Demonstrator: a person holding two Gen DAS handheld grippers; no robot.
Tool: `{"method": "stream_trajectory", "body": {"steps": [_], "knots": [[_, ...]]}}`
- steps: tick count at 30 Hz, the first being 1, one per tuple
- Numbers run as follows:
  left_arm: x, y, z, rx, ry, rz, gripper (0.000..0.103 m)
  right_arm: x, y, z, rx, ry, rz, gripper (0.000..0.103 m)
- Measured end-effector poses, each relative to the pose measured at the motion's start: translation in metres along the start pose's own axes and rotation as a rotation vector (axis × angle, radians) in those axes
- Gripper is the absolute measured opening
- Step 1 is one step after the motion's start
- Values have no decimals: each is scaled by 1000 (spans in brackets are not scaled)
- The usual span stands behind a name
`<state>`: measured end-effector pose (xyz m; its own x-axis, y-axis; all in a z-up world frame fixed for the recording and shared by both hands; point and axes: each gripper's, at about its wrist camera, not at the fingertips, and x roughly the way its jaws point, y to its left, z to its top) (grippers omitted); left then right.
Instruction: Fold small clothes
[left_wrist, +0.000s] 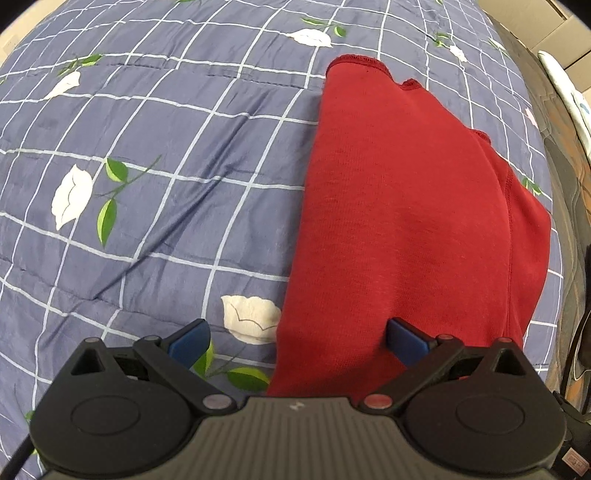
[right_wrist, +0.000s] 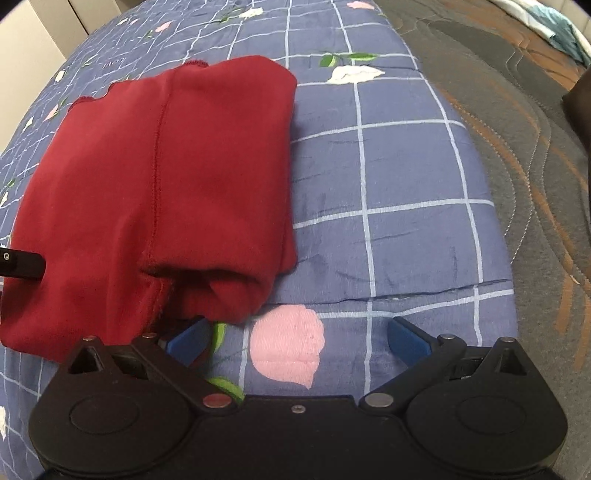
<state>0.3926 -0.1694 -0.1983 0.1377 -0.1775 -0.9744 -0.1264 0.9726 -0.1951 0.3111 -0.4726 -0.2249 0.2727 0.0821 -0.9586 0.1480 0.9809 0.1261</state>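
A red garment (left_wrist: 399, 206) lies folded into a long bundle on the blue checked quilt (left_wrist: 166, 166). In the left wrist view my left gripper (left_wrist: 297, 341) is open, hovering over the garment's near left edge, with its right finger (left_wrist: 406, 338) above the cloth. In the right wrist view the same garment (right_wrist: 155, 184) lies at the left, its folded end near me. My right gripper (right_wrist: 299, 339) is open and empty over the quilt (right_wrist: 406, 166), its left finger (right_wrist: 188, 339) just at the garment's near corner.
The quilt has white grid lines and flower prints, with a pink flower (right_wrist: 286, 349) under my right gripper. A grey and orange quilted cover (right_wrist: 524, 147) lies to the right. Part of the other gripper (right_wrist: 20, 264) shows at the left edge.
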Motion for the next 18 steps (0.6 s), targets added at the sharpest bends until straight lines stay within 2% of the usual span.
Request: {"method": "stream_trajectory", "body": {"steps": [4, 12, 18], "knots": [[3, 3, 1, -4, 3, -9, 103, 2, -1, -3, -2, -15, 13, 103], [7, 11, 2, -39, 19, -45, 103, -3, 1, -27, -7, -141, 3, 103], [7, 11, 5, -32, 36, -58, 103, -3, 0, -30, -6, -159, 2, 103]]}}
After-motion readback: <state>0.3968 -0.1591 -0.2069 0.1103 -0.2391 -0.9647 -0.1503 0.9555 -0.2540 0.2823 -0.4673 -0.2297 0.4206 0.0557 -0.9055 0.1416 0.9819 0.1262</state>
